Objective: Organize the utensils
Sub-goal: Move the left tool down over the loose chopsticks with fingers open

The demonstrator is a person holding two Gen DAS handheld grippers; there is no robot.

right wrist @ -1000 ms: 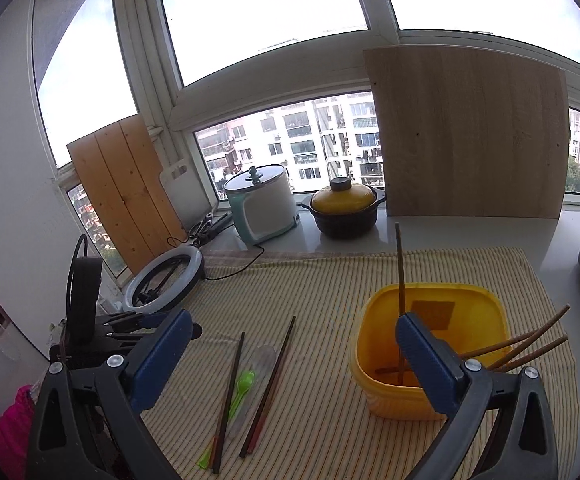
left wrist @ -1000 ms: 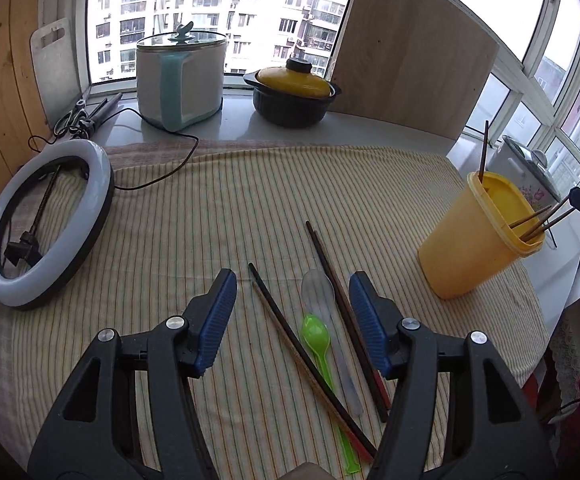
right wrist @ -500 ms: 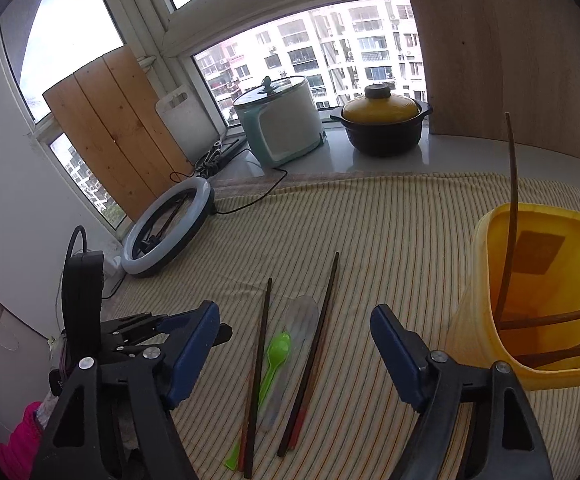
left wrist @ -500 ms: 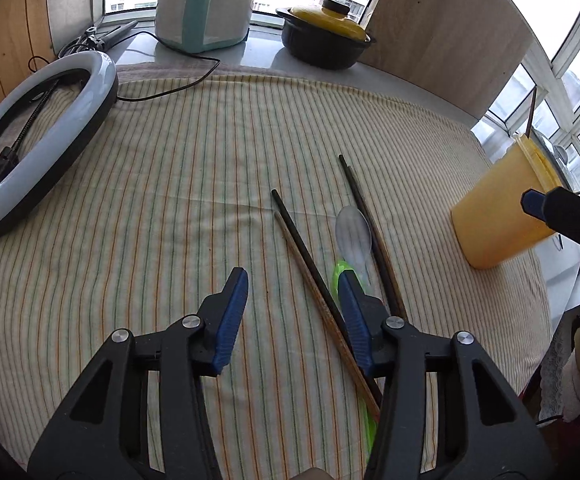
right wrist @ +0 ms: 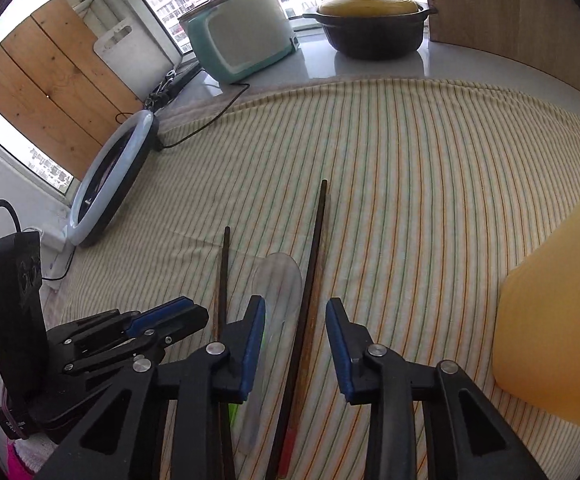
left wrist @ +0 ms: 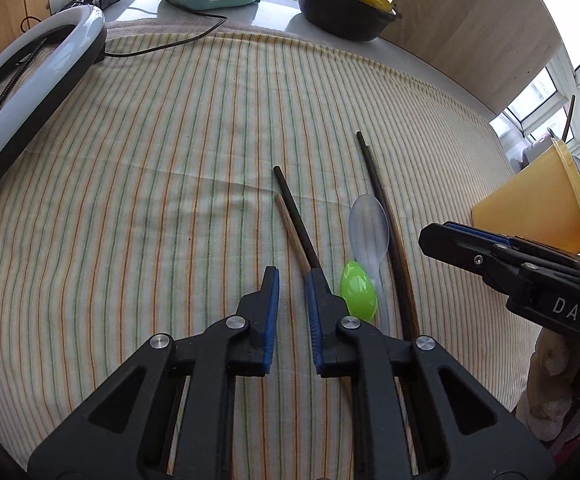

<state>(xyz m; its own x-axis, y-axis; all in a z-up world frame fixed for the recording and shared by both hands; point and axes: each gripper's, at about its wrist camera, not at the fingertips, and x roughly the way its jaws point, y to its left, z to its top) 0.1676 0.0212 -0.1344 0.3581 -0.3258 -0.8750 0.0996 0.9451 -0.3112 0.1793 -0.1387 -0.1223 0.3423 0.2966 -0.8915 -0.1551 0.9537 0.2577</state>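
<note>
While its jaws have just been closing to a narrow empty gap, the left gripper (left wrist: 291, 276) hangs just left of one chopstick pair (left wrist: 293, 216); the right gripper (right wrist: 294, 306), also closing but apart, straddles the other chopstick pair (right wrist: 309, 280) on the striped cloth (right wrist: 409, 200).

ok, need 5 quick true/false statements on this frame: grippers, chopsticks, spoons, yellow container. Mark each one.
1. The right gripper straddles a pair of chopsticks lying on the striped cloth. True; its jaws have just been closing and the pads are not yet on them.
2. The left gripper holds the green spoon. False: nothing is between its jaws, and the spoon lies beside its right finger.
3. The clear spoon lies between the two chopstick pairs. True.
4. The yellow container lies tipped on its side. False: it stands upright.
5. The pot with the yellow lid sits on the cloth. False: it sits on the ledge behind.
</note>
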